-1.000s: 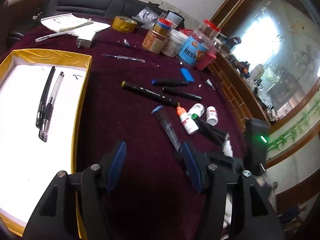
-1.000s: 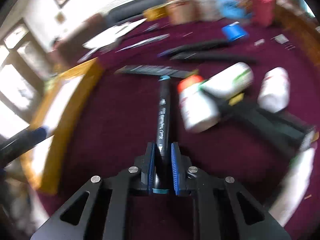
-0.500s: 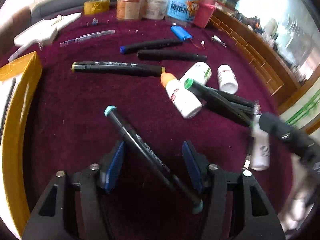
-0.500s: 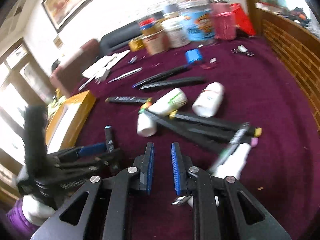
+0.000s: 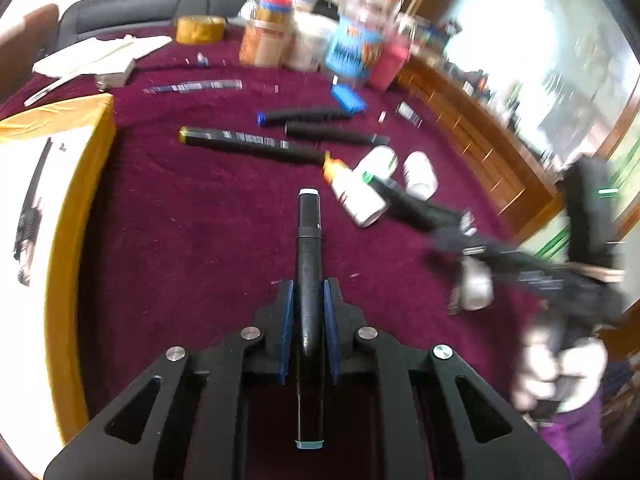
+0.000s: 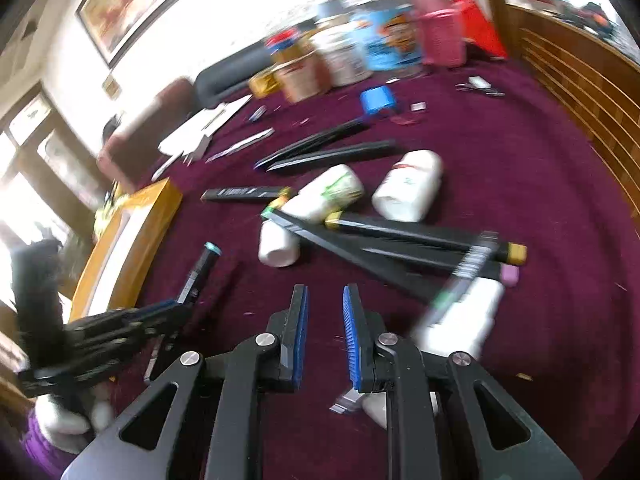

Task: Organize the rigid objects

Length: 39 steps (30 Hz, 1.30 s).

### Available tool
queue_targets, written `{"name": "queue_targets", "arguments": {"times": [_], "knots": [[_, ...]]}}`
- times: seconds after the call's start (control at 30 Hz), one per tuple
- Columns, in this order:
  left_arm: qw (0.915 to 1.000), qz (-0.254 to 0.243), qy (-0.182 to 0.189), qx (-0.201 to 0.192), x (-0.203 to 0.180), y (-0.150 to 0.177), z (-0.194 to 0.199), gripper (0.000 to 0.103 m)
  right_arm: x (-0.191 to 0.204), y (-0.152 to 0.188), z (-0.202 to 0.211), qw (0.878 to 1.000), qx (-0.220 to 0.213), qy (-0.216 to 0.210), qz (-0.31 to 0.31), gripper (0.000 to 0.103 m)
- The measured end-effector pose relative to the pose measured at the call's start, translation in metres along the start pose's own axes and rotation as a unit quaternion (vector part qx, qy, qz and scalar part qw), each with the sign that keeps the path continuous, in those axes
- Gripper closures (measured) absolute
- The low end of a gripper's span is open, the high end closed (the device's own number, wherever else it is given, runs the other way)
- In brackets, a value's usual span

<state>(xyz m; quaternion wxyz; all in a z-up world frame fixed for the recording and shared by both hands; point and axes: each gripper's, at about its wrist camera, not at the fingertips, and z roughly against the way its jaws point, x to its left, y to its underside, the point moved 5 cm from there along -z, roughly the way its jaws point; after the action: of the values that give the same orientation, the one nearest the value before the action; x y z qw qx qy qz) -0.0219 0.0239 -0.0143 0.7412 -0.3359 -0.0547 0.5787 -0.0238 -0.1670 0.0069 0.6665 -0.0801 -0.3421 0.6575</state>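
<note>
My left gripper (image 5: 308, 292) is shut on a black marker with teal caps (image 5: 309, 248), which points forward between the jaws above the maroon tablecloth. The same marker (image 6: 198, 272) shows in the right wrist view, held by the left gripper at the left. My right gripper (image 6: 324, 296) is open a narrow gap and empty, above the cloth just before a pile of black markers (image 6: 384, 240) and white bottles (image 6: 328, 194). The yellow-rimmed white tray (image 5: 64, 208) with pens in it lies at the left.
More black markers (image 5: 252, 144) and white bottles (image 5: 360, 196) lie mid-table. Jars and tubs (image 5: 348, 48), a tape roll (image 5: 200, 29) and papers (image 5: 96, 58) stand at the back. A blue lighter (image 5: 348, 98) lies near the jars. The table's wooden edge (image 5: 480, 140) runs along the right.
The right gripper let go of the teal-capped marker and drew back. The left gripper closed on that marker, which now points straight forward between its jaws.
</note>
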Motion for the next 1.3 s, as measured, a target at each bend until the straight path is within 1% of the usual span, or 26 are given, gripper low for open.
{"name": "queue_targets", "arguments": {"times": [0.1, 0.17, 0.23, 0.3, 0.37, 0.47, 0.6, 0.63, 0.7, 0.73, 0.77, 0.8, 0.87, 0.9, 0.97, 1.0, 1.03, 1.07, 1.1, 1.17, 1.23, 1.3], "knots": [[0.9985, 0.026, 0.035, -0.032, 0.006, -0.001, 0.030, 0.091, 0.016, -0.010, -0.028, 1.000, 0.016, 0.004, 0.009, 0.087], [0.9974, 0.036, 0.043, -0.046, 0.013, -0.002, 0.045, 0.091, 0.023, -0.019, -0.044, 1.000, 0.022, 0.002, 0.003, 0.088], [0.9960, 0.046, 0.053, -0.056, 0.020, -0.002, 0.060, 0.091, 0.027, -0.026, -0.057, 1.000, 0.024, 0.011, -0.001, 0.086], [0.9952, 0.051, 0.055, -0.063, 0.027, -0.001, 0.070, 0.091, 0.031, -0.033, -0.068, 0.999, 0.025, 0.023, -0.004, 0.086], [0.9940, 0.061, 0.060, -0.067, 0.038, 0.001, 0.081, 0.091, 0.032, -0.038, -0.080, 0.999, 0.030, 0.044, -0.005, 0.086], [0.9921, 0.078, 0.061, -0.077, 0.057, 0.002, 0.094, 0.091, 0.032, -0.039, -0.087, 0.998, 0.033, 0.058, -0.012, 0.086], [0.9894, 0.095, 0.058, -0.094, 0.084, 0.006, 0.112, 0.091, 0.044, -0.038, -0.077, 0.998, 0.035, 0.047, -0.005, 0.086], [0.9886, 0.098, 0.057, -0.099, 0.090, 0.008, 0.118, 0.091, 0.050, -0.039, -0.071, 0.999, 0.027, 0.046, 0.008, 0.083], [0.9873, 0.102, 0.053, -0.110, 0.101, 0.009, 0.126, 0.091, 0.064, -0.043, -0.061, 0.996, 0.009, 0.063, 0.055, 0.073], [0.9866, 0.105, 0.049, -0.114, 0.108, 0.010, 0.130, 0.091, 0.069, -0.046, -0.059, 0.995, 0.004, 0.072, 0.075, 0.062], [0.9860, 0.108, 0.048, -0.117, 0.114, 0.010, 0.133, 0.091, 0.075, -0.050, -0.059, 0.992, 0.000, 0.081, 0.095, 0.058], [0.9852, 0.113, 0.046, -0.120, 0.120, 0.010, 0.135, 0.091, 0.080, -0.053, -0.062, 0.990, 0.000, 0.090, 0.112, 0.055], [0.9833, 0.126, 0.039, -0.125, 0.135, 0.011, 0.138, 0.091, 0.089, -0.059, -0.073, 0.983, 0.011, 0.105, 0.149, 0.055], [0.9825, 0.133, 0.036, -0.125, 0.142, 0.012, 0.140, 0.091, 0.091, -0.062, -0.084, 0.978, 0.025, 0.120, 0.168, 0.055], [0.9808, 0.149, 0.030, -0.123, 0.158, 0.013, 0.143, 0.091, 0.090, -0.062, -0.102, 0.973, 0.053, 0.136, 0.181, 0.056], [0.9803, 0.154, 0.024, -0.122, 0.165, 0.014, 0.145, 0.091, 0.088, -0.061, -0.107, 0.971, 0.060, 0.141, 0.183, 0.056], [0.9801, 0.156, 0.019, -0.121, 0.171, 0.014, 0.146, 0.091, 0.087, -0.060, -0.110, 0.970, 0.064, 0.144, 0.185, 0.060], [0.9802, 0.157, 0.013, -0.120, 0.178, 0.013, 0.148, 0.091, 0.085, -0.060, -0.113, 0.970, 0.066, 0.146, 0.184, 0.065], [0.9803, 0.158, 0.009, -0.119, 0.182, 0.012, 0.148, 0.091, 0.082, -0.059, -0.116, 0.970, 0.071, 0.148, 0.179, 0.075], [0.9806, 0.159, -0.004, -0.115, 0.194, 0.008, 0.146, 0.091, 0.077, -0.058, -0.117, 0.972, 0.078, 0.147, 0.167, 0.078], [0.9809, 0.160, -0.010, -0.110, 0.203, 0.002, 0.142, 0.091, 0.076, -0.057, -0.116, 0.973, 0.082, 0.145, 0.163, 0.079], [0.9818, 0.159, -0.015, -0.102, 0.212, -0.007, 0.137, 0.091, 0.074, -0.058, -0.110, 0.977, 0.078, 0.135, 0.143, 0.079]]}}
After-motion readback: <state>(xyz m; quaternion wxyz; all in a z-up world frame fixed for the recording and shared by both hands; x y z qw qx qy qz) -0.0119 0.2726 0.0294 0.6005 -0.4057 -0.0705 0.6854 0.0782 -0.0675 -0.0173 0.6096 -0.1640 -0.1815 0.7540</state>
